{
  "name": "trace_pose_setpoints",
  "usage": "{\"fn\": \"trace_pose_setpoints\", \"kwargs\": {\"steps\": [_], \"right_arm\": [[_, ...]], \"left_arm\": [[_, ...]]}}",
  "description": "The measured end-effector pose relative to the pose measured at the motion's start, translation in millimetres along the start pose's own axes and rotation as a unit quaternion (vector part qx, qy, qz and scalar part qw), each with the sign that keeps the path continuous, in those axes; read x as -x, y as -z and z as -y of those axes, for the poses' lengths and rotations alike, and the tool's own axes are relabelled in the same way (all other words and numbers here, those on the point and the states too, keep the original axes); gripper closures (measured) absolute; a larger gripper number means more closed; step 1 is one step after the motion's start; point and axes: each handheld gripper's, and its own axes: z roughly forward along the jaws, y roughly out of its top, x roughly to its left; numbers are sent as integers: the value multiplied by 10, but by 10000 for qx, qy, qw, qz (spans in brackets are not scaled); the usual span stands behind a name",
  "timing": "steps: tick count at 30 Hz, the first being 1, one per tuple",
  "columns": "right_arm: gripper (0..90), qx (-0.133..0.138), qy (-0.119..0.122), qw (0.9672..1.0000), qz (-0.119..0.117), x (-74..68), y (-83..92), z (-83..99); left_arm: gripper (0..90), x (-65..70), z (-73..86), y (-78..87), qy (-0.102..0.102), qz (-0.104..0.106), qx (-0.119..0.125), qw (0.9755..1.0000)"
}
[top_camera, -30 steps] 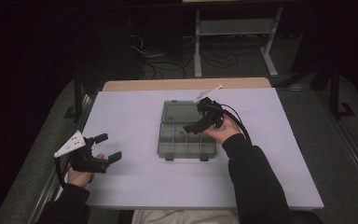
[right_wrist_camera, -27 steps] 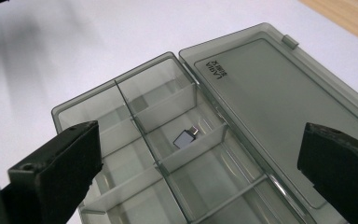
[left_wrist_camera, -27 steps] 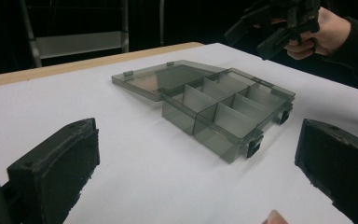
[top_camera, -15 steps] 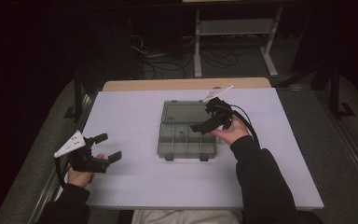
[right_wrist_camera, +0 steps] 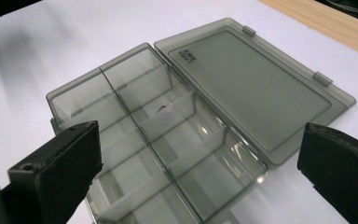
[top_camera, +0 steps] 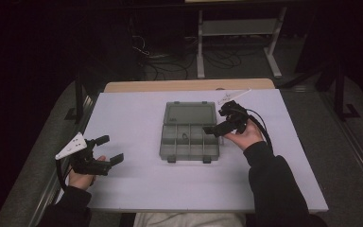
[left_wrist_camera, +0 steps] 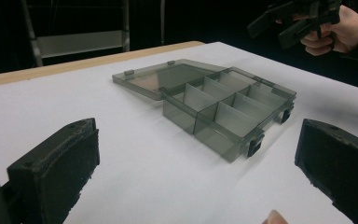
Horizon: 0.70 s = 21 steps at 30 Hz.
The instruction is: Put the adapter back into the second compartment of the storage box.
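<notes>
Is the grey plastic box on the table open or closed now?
Open. The box shows its bare compartments, and its lid lies flat on the table behind them.

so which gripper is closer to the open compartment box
Right. The right gripper hovers at the right edge of the compartment box, jaws open. The left gripper sits well off to its left, near the table's front edge.

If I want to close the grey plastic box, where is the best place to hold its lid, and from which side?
Grip the lid at its far long edge, where two small tabs stick out, probably coming from the far side of the table. The lid lies flat open behind the compartment tray, hinged along the near edge, so the far edge is the free one to lift. The right gripper is open and nearest.
</notes>
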Motion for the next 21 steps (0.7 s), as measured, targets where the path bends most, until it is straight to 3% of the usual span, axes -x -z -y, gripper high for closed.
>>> {"fn": "trace_pose_setpoints", "kwargs": {"steps": [21], "right_arm": [[0,257,-234,9993,105,44,285,308]], "left_arm": [[0,2,0,7,-5,-12,6,10000]]}}
